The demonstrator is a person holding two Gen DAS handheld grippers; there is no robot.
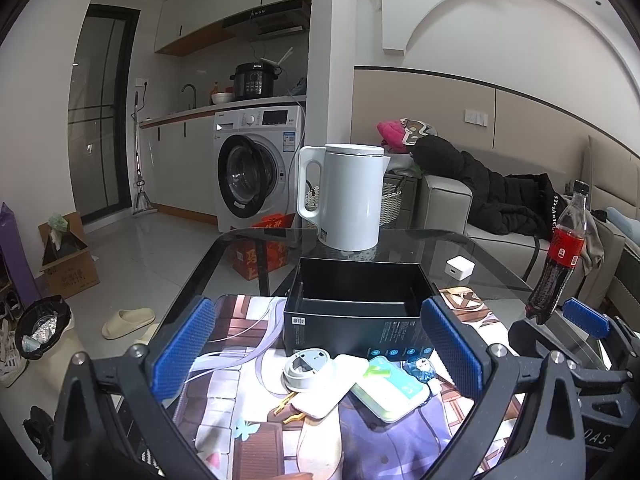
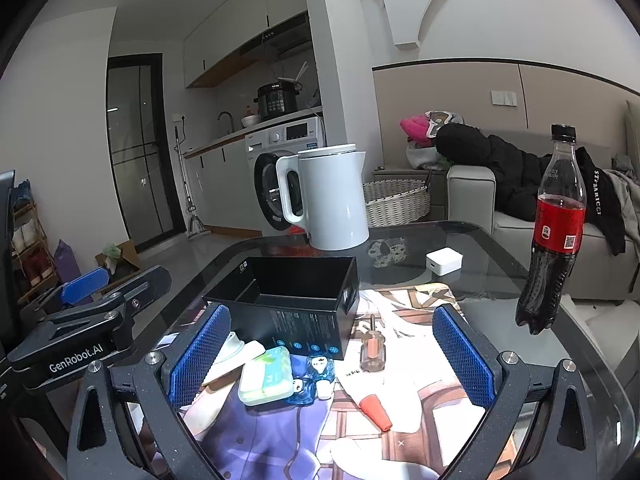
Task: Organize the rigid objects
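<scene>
Glass table [image 1: 420,240], one printed mat [image 1: 248,412] laid on it. One open black box [image 1: 360,300] stands upright at the mat's far edge, nothing visible inside it. Just in front of the box, a loose cluster of small rigid items lies on the mat: one round white disc-shaped part [image 1: 308,370], resting on one flat white rectangular case [image 1: 332,390]; one pale green-and-white case [image 1: 394,392] overlapping the white one's right end; one small clear blue trinket [image 1: 418,368] with a white figure on it, touching the green case. From the right wrist view, two more pieces lie to the right of the cluster, apart from it: one stubby clear-handled screwdriver [image 2: 371,347] and one orange tapered cap [image 2: 376,406]. Behind the box stands one white electric kettle [image 1: 348,196], handle to the left. One small white charger cube [image 1: 460,267] sits on bare glass right of the box; one cola bottle [image 2: 554,236], partly full, stands upright near the right edge. Left gripper [image 1: 316,360]: fingers spread wide, empty, framing the cluster from above. Right gripper [image 2: 330,354]: fingers likewise wide apart, holding nothing, straddling the green case and screwdriver.
</scene>
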